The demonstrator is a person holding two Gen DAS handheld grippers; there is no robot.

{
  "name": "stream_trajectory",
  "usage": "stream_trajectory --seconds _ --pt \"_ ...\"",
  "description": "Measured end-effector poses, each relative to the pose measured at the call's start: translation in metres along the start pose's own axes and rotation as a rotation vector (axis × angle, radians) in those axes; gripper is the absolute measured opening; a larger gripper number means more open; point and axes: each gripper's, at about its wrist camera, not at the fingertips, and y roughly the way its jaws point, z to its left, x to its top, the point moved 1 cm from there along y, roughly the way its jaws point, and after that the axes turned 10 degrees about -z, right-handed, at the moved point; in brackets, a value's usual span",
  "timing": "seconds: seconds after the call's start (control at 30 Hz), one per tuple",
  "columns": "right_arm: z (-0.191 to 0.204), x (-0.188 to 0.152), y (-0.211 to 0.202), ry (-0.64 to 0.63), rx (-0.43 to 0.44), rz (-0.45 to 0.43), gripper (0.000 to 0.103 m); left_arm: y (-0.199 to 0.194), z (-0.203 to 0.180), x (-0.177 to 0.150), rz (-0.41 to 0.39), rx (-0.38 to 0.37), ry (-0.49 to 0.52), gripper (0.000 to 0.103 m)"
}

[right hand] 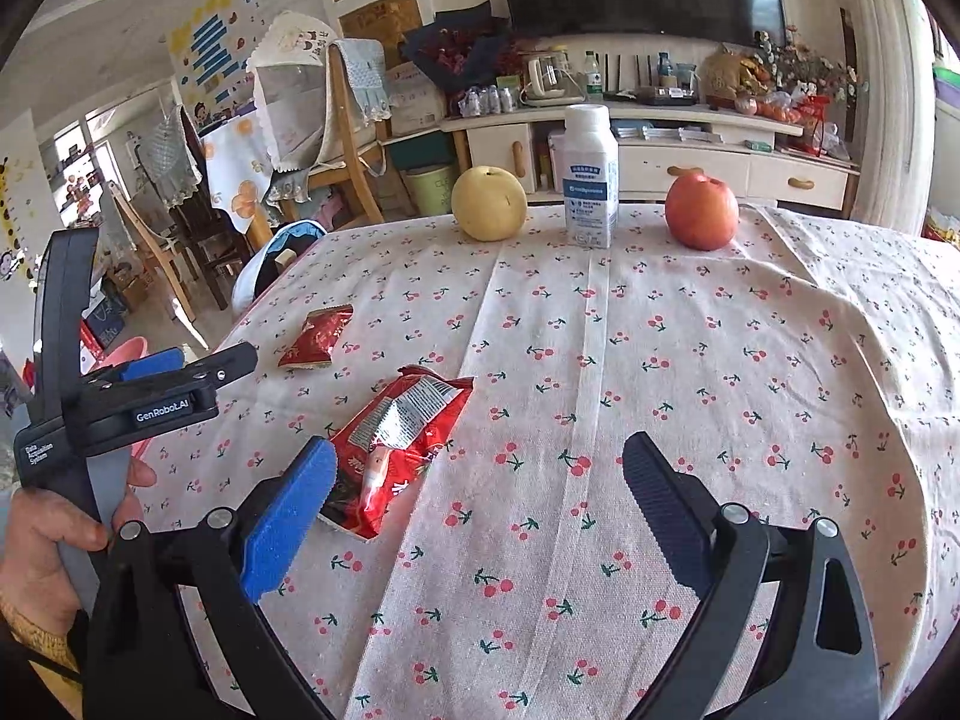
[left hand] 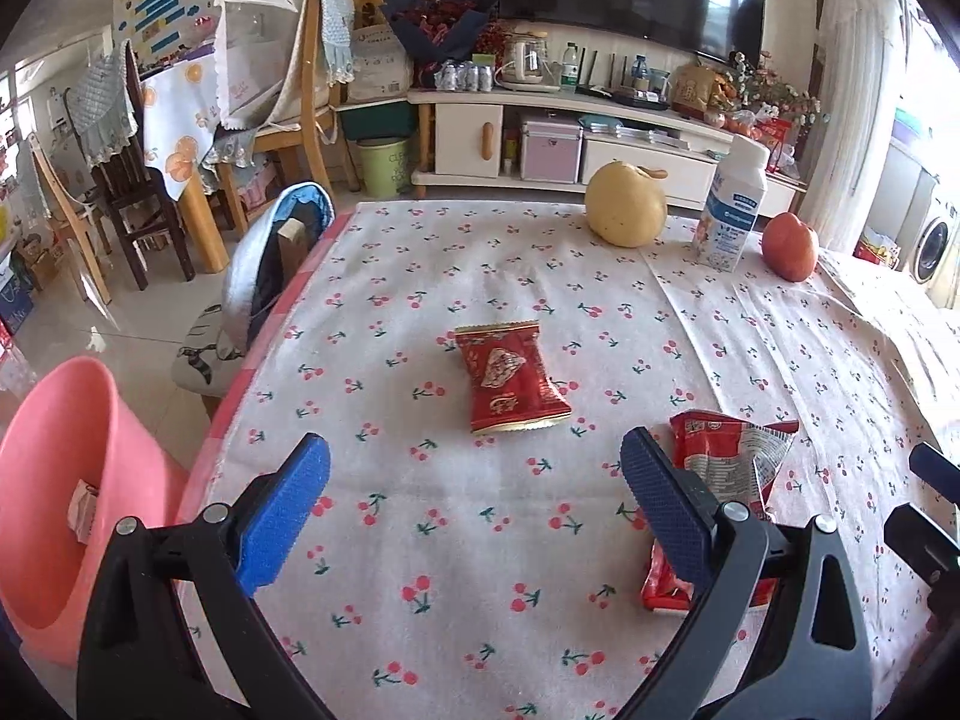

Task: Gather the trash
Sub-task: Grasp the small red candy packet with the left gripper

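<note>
Landmark: milk carton (right hand: 590, 177), standing upright at far edge of cherry-print tablecloth (right hand: 690, 396).
- Yellow pear (right hand: 489, 203) sitting left of carton; red apple (right hand: 701, 211) sitting right.
- Small red wrapper (left hand: 510, 384) lying flat, nearer than carton, leftward.
- Large torn red wrapper (right hand: 399, 441) lying nearer still, touching neither claw.
- Pink bin (left hand: 57, 480) standing off table, far left of carton.
- Left gripper (left hand: 474, 510) hovering, jaws spread, grasping nothing.
- Right gripper (right hand: 480, 510) hovering, jaws spread, likewise unloaded.

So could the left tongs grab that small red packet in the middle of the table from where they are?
Probably yes. The left tongs are open and point straight at the small red packet, with only bare cherry tablecloth between them. The bigger torn wrapper lies off to the side.
</note>
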Motion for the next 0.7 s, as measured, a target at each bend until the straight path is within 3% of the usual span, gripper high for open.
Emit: stream_trajectory --seconds 0.27,0.4,0.53,0.7 --pt "0.000 -0.004 0.013 0.013 0.032 0.048 0.095 0.051 -0.010 0.006 0.074 -0.048 -0.068 0.098" --pt "0.000 -0.004 0.020 0.016 0.039 0.066 0.095 0.069 -0.019 0.010 0.083 -0.034 -0.024 0.097" --pt "-0.001 -0.005 0.024 0.018 0.042 0.080 0.095 0.084 -0.022 0.014 0.105 -0.009 -0.008 0.074" --pt "0.000 -0.006 0.030 0.009 0.045 0.088 0.095 0.094 -0.017 0.013 0.128 -0.003 -0.033 0.058"
